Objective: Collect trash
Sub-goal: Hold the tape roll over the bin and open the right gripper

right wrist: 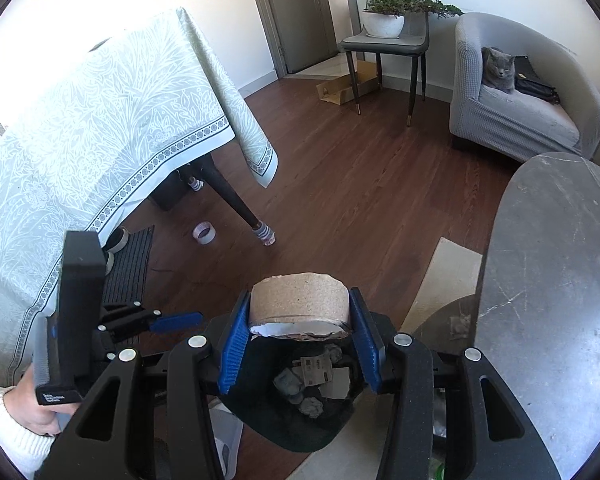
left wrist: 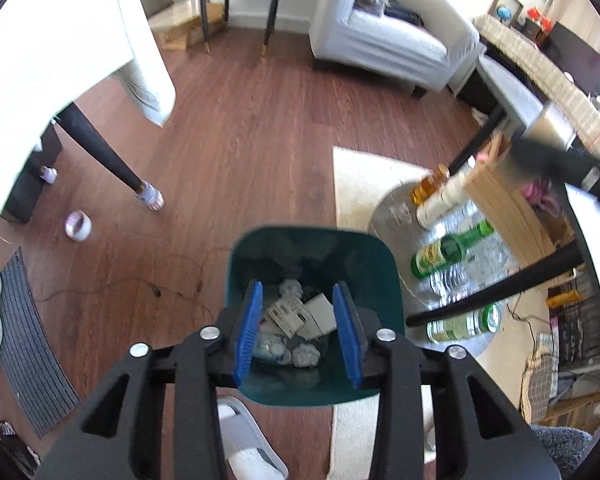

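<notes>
Straight below my left gripper (left wrist: 297,286) stands a dark green trash bin (left wrist: 312,240) on the floor. The gripper's blue pads stand apart with nothing between them. The bin holds crumpled paper (left wrist: 306,354) and flattened cartons (left wrist: 296,314). In the right wrist view my right gripper (right wrist: 300,296) is shut on a curved brown cardboard piece (right wrist: 300,304) with a white, torn underside. It hangs over the bin (right wrist: 260,412). The left gripper (right wrist: 176,322) shows there at the left, held by a hand (right wrist: 32,408) in a white sleeve.
Green and clear bottles (left wrist: 448,250) and a paper bag (left wrist: 504,200) lie under the round grey table (right wrist: 548,280). A roll of tape (left wrist: 78,226) lies near the clothed table's leg (right wrist: 228,196). A slipper (left wrist: 248,448), a mat (left wrist: 28,340), an armchair with a cat (right wrist: 498,68).
</notes>
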Tool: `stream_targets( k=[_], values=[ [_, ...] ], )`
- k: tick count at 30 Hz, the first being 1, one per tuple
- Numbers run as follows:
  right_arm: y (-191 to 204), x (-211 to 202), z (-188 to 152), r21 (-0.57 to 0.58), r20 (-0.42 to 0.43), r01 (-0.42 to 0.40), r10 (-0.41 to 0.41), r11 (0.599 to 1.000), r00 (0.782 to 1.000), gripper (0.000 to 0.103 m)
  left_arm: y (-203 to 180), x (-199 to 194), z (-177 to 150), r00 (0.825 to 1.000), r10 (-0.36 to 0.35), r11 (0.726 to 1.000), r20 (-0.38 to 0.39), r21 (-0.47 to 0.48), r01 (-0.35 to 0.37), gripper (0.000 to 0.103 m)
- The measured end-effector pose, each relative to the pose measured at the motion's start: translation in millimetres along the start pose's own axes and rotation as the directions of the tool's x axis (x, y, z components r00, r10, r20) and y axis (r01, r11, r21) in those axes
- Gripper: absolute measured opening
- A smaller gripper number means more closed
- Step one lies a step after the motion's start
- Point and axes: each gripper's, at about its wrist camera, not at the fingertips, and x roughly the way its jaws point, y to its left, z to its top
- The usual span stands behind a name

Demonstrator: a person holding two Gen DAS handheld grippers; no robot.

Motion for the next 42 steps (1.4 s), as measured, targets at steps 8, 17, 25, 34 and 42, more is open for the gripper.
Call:
stream_targets(
  k=[8,17,25,34,42],
  values=[
    [20,42,-13,-0.045,-0.107,0.000,-0.004,0.999,0.994,0.048,15,-40,14,0.996,-0.001,1.000,0.093,-0.023,0.003,0.023],
    [26,86,-37,-0.074,-0.225,0.028,-0.044,0.997,0.973,0.048,-8,-76,21,0.982,-0.030,0.999,0.184,0.045,0.022,0.019],
    [24,125,-66,-0.080,-0.327,0.037,-0.061,0.996,0.943,0.048,-22,-85,26,0.976,-0.057,0.997,0.210,0.062,0.045,0.019],
    [18,145,-89,-0.090,-0.384,0.046,-0.078,0.995,0.920,0.056,-30,-95,32,0.969,-0.078,0.996,0.233,0.070,0.064,0.019],
    [28,108,-81,-0.129,-0.299,0.025,-0.063,0.991,0.952,0.056,-25,-107,34,0.960,-0.068,0.997,0.270,0.050,0.056,0.019]
  ],
)
